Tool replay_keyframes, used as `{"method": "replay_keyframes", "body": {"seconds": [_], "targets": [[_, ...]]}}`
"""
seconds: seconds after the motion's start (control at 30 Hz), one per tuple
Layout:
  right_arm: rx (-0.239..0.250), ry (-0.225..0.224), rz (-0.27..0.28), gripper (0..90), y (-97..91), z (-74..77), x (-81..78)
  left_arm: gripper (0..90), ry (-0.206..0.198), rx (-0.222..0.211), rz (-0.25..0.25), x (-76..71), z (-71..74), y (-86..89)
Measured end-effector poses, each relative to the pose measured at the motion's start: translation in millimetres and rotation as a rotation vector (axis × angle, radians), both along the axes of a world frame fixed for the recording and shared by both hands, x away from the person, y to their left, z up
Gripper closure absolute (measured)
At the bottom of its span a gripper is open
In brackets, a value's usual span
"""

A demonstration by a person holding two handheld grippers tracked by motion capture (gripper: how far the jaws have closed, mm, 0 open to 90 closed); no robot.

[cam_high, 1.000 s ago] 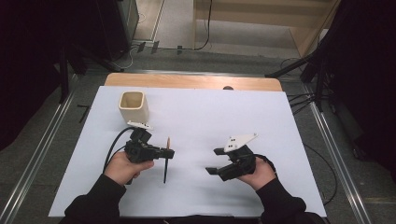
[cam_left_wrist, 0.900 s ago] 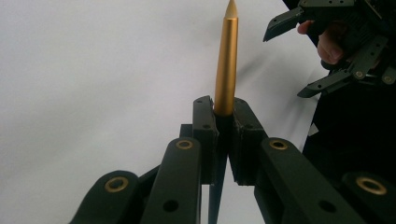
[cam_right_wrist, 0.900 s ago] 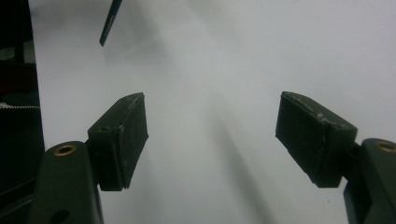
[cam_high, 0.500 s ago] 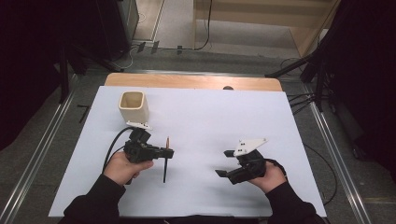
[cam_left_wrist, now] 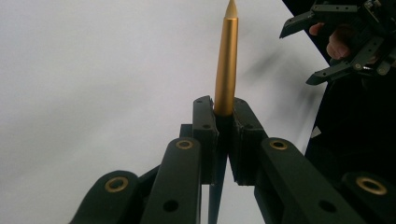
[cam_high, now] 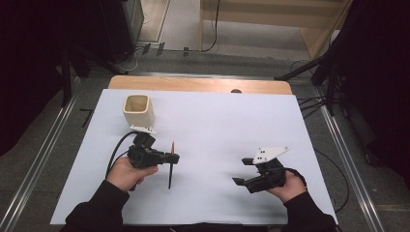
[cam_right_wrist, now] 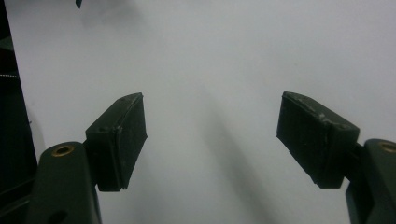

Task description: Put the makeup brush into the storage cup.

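left gripper [cam_high: 175,158] pinches slim gold-tipped dark pen [cam_high: 171,164] upright above the white table [cam_high: 227,125]; right gripper [cam_high: 240,171] gapes empty. next likely: carry pen to cream square cup [cam_high: 138,109], aligned.

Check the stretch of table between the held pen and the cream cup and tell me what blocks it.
Nothing visible does. The left gripper holds the pen, and only bare white table lies between it and the open cup beyond it.

A lab: white-covered table [cam_high: 208,125], floor rails [cam_high: 38,164], cables [cam_high: 314,104], dark drapes.
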State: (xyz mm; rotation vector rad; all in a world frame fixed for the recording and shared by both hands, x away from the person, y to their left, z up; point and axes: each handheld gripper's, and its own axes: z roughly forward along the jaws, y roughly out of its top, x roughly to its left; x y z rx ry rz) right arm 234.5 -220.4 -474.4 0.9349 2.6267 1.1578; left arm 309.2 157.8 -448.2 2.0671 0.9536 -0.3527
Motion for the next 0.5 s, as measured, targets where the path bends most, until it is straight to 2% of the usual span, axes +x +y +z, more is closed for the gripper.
{"method": "replay_keyframes", "body": {"seconds": [0.5], "targets": [[-0.002,0.018,-0.041,24.9,-19.7,-4.1,-5.2,83.5,-0.007,0.014,0.005,0.3,2.2,6.6]]}}
